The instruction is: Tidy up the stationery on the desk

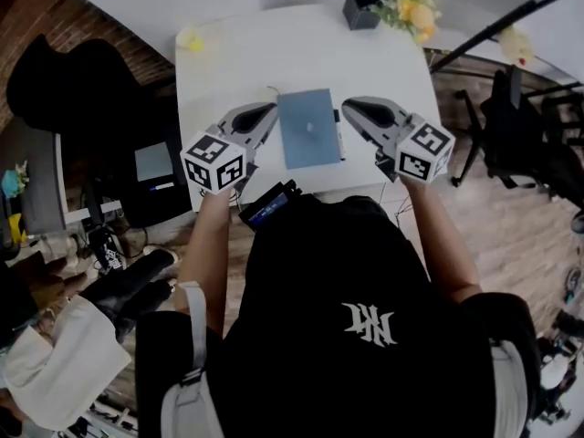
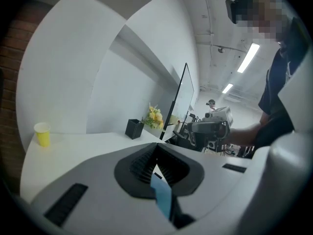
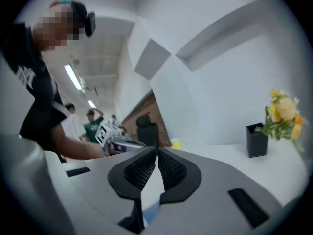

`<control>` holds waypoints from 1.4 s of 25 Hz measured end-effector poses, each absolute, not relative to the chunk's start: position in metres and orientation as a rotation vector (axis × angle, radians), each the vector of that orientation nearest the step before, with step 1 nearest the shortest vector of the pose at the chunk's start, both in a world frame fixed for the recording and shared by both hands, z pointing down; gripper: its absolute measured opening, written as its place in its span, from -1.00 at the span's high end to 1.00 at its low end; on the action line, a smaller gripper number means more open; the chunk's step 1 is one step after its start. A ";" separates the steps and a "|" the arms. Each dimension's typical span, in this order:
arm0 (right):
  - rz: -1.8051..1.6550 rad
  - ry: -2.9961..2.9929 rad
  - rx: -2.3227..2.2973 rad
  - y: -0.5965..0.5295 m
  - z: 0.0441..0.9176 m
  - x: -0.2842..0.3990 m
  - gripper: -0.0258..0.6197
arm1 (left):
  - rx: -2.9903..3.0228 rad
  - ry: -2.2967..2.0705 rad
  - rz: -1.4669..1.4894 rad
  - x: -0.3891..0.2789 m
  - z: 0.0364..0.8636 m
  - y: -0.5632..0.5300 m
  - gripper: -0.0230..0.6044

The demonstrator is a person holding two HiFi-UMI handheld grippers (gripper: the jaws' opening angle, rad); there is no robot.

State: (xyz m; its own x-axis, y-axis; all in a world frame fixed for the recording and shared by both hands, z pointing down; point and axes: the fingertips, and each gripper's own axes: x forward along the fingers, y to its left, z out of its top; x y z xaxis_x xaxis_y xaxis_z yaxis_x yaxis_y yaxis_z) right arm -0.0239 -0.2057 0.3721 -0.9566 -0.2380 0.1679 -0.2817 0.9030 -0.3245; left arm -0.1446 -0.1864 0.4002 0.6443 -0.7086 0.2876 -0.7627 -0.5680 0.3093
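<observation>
Item 1. Left hand-held gripper (image 1: pixel 271 108): we log it just left of the blue notebook (image 1: pixel 308 128), at the near side of the worktop (image 1: pixel 274 53). Its tip points at the notebook's far left corner. In its own view the two jaws meet at their tips, with nothing clamped between them. A strip of blue shows through the gap behind the tips.

Item 2. Right hand-held gripper (image 1: pixel 349 106): just right of the notebook, angled in at its far right corner. We note its jaws together as well and holding nothing. White worktop and a little blue show beneath them.

Item 3. Blue notebook: closed and flat, between the two grippers, near the worktop's front edge. A thin dark stick (image 1: pixel 339 135) lies along its right edge; we cannot tell whether it is a pen.

Item 4. Yellow cup (image 1: pixel 190 39): upright, well beyond the notebook towards the far left corner.

Item 5. Black pen holder (image 1: pixel 361 9): upright, well beyond the notebook to the right, at the far edge.

Item 6. Yellow flowers (image 1: pixel 412 9): just right of the holder, farther from the notebook than the holder is.
</observation>
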 end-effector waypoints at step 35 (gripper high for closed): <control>0.634 -3.328 -0.336 0.044 0.293 0.132 0.78 | 2.426 -1.374 0.065 -0.016 0.329 0.089 0.92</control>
